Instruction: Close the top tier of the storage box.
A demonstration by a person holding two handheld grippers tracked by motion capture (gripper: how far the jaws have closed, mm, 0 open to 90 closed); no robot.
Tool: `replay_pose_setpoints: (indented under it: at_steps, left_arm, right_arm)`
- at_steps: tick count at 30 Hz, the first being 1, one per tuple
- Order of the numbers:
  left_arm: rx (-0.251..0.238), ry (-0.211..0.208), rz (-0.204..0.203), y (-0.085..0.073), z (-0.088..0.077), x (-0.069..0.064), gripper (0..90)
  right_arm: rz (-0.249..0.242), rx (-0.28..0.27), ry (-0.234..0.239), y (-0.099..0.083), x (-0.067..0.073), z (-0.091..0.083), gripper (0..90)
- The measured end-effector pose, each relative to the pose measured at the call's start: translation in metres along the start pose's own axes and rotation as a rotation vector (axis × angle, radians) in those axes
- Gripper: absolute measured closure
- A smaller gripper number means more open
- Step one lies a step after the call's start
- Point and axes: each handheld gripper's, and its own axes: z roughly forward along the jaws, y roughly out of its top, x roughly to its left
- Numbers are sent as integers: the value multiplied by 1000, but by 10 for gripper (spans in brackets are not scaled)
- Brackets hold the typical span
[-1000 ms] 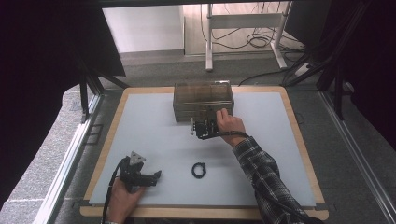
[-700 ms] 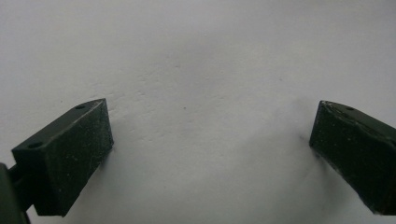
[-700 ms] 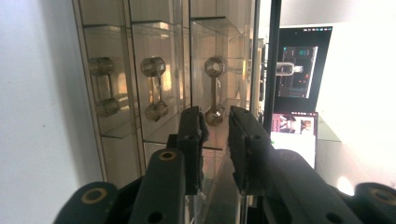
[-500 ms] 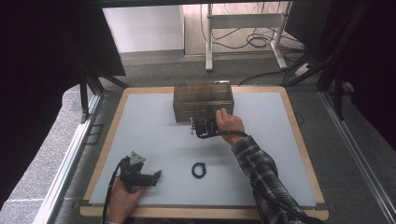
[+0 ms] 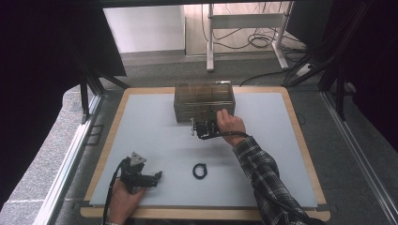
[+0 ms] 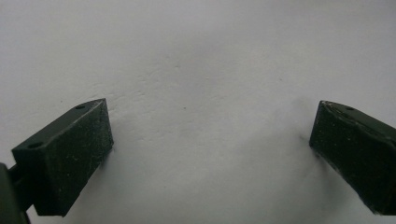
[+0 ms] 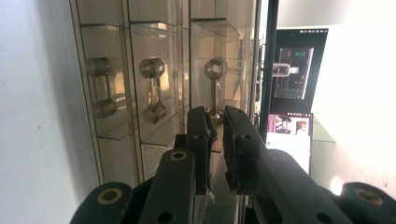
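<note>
Right gripper jaws just closing, seemingly clamped on a handle of the drawer box right ahead, left gripper wide open, empty, over the table, ring between both grippers.

one clear drawer cabinet at the table's far edge, three drawers with three handles on its front, one black ring toward the near edge, two handheld grippers, left gripper, right gripper
</note>
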Motion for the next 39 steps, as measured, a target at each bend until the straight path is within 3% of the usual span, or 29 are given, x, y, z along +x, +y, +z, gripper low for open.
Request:
replay_pose_setpoints:
  at_steps: [24, 30, 31, 39]
  left_arm:
    - [0, 0, 0, 0, 0, 0, 0]
    - [0, 0, 0, 0, 0, 0, 0]
    - [0, 0, 0, 0, 0, 0, 0]
    - [0, 0, 0, 0, 0, 0, 0]
  right_arm:
    - [-1, -32, 14, -3, 2, -11, 809]
    - [6, -38, -16, -4, 4, -14, 809]
    - [1, -35, 13, -4, 3, -15, 809]
    - [5, -49, 2, -5, 5, -19, 808]
